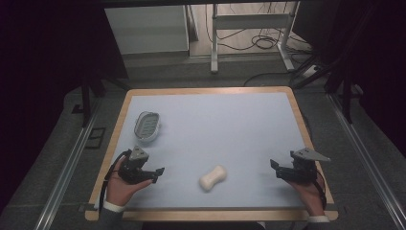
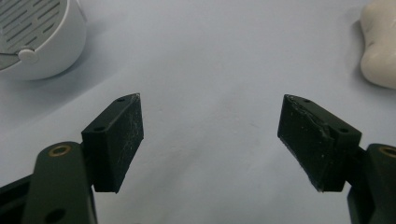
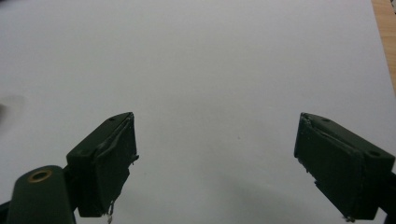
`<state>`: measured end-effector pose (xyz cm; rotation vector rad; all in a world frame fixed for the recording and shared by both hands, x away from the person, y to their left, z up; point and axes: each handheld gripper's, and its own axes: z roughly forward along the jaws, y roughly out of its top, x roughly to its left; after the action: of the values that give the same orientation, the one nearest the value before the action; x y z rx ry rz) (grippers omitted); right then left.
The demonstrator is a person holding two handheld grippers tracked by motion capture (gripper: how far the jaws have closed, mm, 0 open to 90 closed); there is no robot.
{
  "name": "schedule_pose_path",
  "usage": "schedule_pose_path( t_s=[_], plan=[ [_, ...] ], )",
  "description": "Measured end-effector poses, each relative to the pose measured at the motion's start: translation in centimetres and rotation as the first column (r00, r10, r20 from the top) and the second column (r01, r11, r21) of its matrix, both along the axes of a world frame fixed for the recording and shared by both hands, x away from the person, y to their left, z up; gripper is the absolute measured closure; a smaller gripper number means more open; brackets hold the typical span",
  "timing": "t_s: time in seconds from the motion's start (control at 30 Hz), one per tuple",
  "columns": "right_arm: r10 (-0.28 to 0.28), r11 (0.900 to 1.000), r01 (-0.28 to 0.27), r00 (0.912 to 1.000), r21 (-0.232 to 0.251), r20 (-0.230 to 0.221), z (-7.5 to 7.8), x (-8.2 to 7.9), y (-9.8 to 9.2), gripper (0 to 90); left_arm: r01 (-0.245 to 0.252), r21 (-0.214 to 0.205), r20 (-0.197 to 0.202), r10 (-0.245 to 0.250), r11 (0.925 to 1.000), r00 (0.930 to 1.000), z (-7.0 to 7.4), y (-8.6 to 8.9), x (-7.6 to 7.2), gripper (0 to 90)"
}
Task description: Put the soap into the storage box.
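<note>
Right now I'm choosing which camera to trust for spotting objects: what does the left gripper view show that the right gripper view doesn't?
The left gripper view shows part of the white slotted dish at upper left and an end of the cream bone-shaped piece at upper right. The right gripper view shows a strip of the table's wooden edge at upper right. Both share the pale blue mat and their own black tongs, spread open and holding nothing.

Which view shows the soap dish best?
The high view: the whole soap dish shows there, an oval white dish with a slotted insert, on the mat ahead of the left claw. The left gripper view catches part of it at the top left corner, close enough to show the slots. The right gripper view gives bare mat.
</note>
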<state>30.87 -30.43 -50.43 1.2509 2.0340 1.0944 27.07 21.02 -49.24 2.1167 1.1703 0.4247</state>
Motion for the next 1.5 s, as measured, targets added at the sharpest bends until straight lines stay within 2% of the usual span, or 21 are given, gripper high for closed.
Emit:
schedule_pose_path(
  t_s=[0.1,0.23,0.3,0.4,0.43,0.47,0.57,0.7,0.8,0.9,1.07,1.1,1.23,1.4,1.5],
  plan=[
    [0.004,0.9999,-0.004,0.9999,-0.010,0.009,0.0,-0.2,-0.1,13.0,-0.008,-0.018,0.007,0.008,0.9998,0.9999,0.0,0.3,-0.1,22.2],
    [0.016,0.9995,-0.016,0.9998,-0.026,0.010,-0.2,-0.1,0.0,13.0,0.008,-0.008,0.013,-0.008,0.9999,0.9999,-0.2,0.5,-0.1,23.0],
    [0.013,0.9991,-0.013,0.9999,-0.040,0.006,-0.4,0.0,0.0,13.0,0.012,-0.020,0.020,-0.012,0.9997,0.9997,-0.2,0.7,0.0,22.9],
    [0.003,0.9988,-0.004,1.0000,-0.048,-0.006,-0.7,0.0,-0.2,13.0,-0.030,-0.019,0.016,0.031,0.9994,0.9994,0.0,1.1,0.3,22.7],
    [0.003,0.9988,-0.004,1.0000,-0.048,-0.006,-0.7,0.0,-0.2,13.0,-0.030,-0.019,0.016,0.031,0.9994,0.9994,0.0,1.1,0.3,22.7],
    [-0.002,0.9990,0.002,1.0000,-0.045,-0.003,-0.7,0.0,-0.3,13.0,-0.038,-0.036,0.010,0.038,0.9986,0.9992,0.2,1.1,0.4,22.8],
    [0.002,0.9991,-0.002,1.0000,-0.042,0.002,-0.4,-0.3,-0.2,13.0,-0.033,-0.030,0.007,0.033,0.9990,0.9994,0.7,0.8,0.3,22.9],
    [0.005,0.9988,-0.005,1.0000,-0.049,0.001,-0.4,-0.4,0.1,12.9,-0.041,-0.033,0.028,0.042,0.9986,0.9987,1.5,0.4,0.1,23.4],
    [0.001,0.9986,-0.001,1.0000,-0.052,-0.003,-0.5,-0.5,0.0,12.9,-0.026,-0.039,0.047,0.027,0.9989,0.9985,2.5,-0.1,-0.2,23.5],
    [-0.002,0.9989,0.002,1.0000,-0.046,-0.002,-0.5,-0.6,-0.1,12.9,-0.016,-0.039,0.050,0.018,0.9991,0.9986,2.8,-0.3,-0.3,23.6],
    [-0.009,0.9994,0.009,1.0000,-0.035,0.005,-0.3,-0.8,-0.5,12.9,-0.002,-0.037,0.036,0.003,0.9993,0.9993,3.5,-1.1,-0.3,26.0],
    [-0.010,0.9993,0.010,0.9999,-0.035,0.003,-0.4,-0.8,-0.6,12.9,0.017,-0.038,0.032,-0.015,0.9991,0.9994,3.7,-1.6,-0.4,26.3],
    [-0.019,0.9990,0.020,0.9998,-0.040,0.003,-0.5,-0.7,-0.7,12.9,0.035,-0.027,0.024,-0.035,0.9990,0.9991,3.6,-2.3,0.0,26.3],
    [-0.020,0.9990,0.021,0.9998,-0.039,0.004,-0.5,-0.6,-0.8,12.9,0.040,-0.038,0.019,-0.039,0.9985,0.9990,3.6,-3.1,0.2,26.0],
    [-0.015,0.9989,0.016,0.9998,-0.043,0.010,-0.6,-0.6,-0.9,12.9,0.062,-0.033,0.010,-0.062,0.9975,0.9980,3.6,-3.9,0.3,26.2]
  ],
)
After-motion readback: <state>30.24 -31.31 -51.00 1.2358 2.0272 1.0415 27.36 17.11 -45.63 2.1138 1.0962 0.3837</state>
